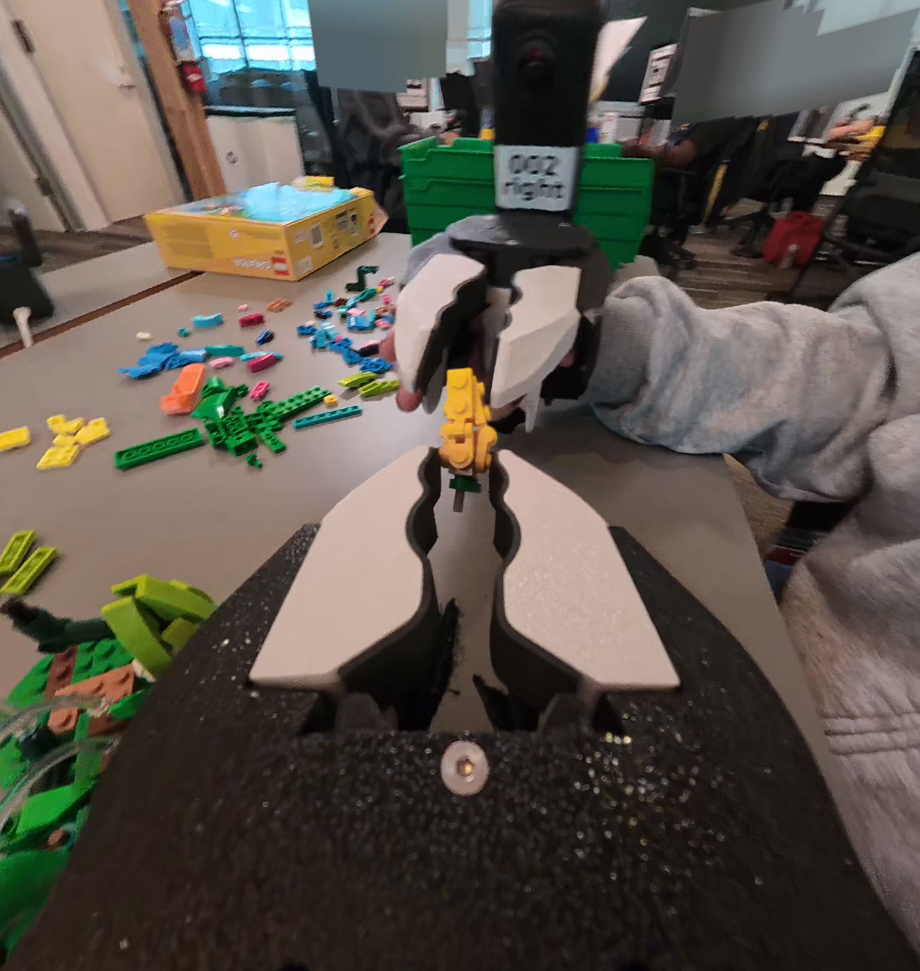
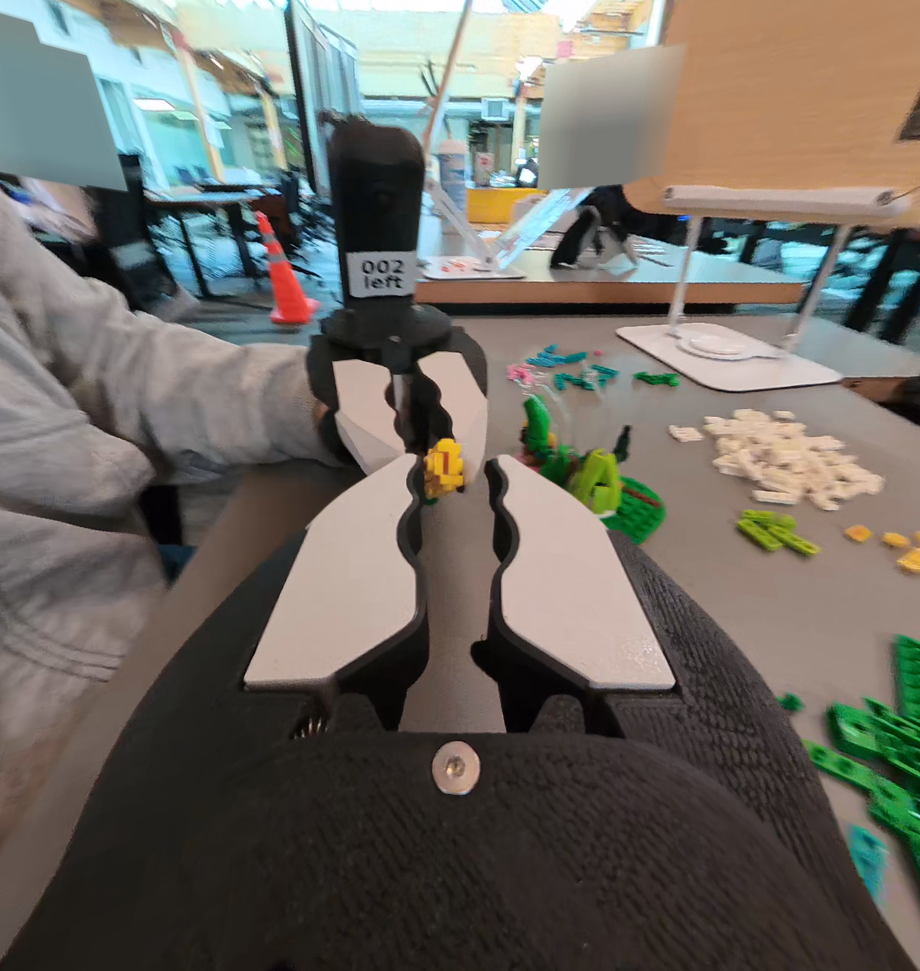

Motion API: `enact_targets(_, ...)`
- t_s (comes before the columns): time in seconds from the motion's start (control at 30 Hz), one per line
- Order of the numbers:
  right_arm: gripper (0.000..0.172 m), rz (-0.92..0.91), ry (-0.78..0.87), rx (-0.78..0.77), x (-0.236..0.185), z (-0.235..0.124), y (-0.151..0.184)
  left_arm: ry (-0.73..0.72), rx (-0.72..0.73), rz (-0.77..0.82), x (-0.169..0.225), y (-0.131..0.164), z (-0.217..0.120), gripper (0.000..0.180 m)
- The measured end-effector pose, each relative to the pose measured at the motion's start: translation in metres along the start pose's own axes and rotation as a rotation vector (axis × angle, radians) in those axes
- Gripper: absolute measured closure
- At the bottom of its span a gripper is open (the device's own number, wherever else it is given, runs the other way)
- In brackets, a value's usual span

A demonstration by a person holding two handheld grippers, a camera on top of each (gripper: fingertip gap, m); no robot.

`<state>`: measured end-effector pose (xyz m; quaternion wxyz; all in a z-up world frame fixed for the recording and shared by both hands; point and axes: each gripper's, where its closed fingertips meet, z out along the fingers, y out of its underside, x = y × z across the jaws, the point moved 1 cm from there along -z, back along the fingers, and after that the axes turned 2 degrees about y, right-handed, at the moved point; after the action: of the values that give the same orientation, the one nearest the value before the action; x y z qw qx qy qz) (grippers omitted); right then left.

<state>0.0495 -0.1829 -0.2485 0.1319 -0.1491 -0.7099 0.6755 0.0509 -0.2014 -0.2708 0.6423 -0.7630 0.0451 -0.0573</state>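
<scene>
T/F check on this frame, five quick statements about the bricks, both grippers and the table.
1. The left gripper has a yellow brick assembly between its jaws. True.
2. The yellow assembly is lying flat on the table. False: it is held up in the air.
3. The pile of white bricks lies on the table. True.
4. The flat box is red. False: it is yellow.
5. The right gripper is far from the yellow assembly. False: its jaws are right at it.

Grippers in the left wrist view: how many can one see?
2. The left gripper, this view's own, at bottom centre; the right gripper faces it just above, with a yellow brick piece between them.
</scene>
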Motion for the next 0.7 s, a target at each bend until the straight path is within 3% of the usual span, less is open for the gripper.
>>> enact_targets(0.13,0.16,0.114,-0.147,0.006,-0.016,0.0,-0.001,0.093,0.013,0.016,0.011,-0.001,-0.002,0.163)
enact_targets(0.37,0.161,0.163,-0.219,0.012,-0.024,-0.001,-0.003,0.171,0.037,0.021,0.019,-0.004,-0.005,0.163)
enact_targets(0.57,0.155,0.004,-0.018,0.033,-0.001,-0.002,-0.005,0.041,0.065,-0.046,-0.001,-0.006,-0.006,0.163)
enact_targets(0.7,0.157,-0.027,0.015,0.045,0.001,0.0,-0.008,0.033,0.048,-0.046,-0.002,-0.005,-0.005,0.163)
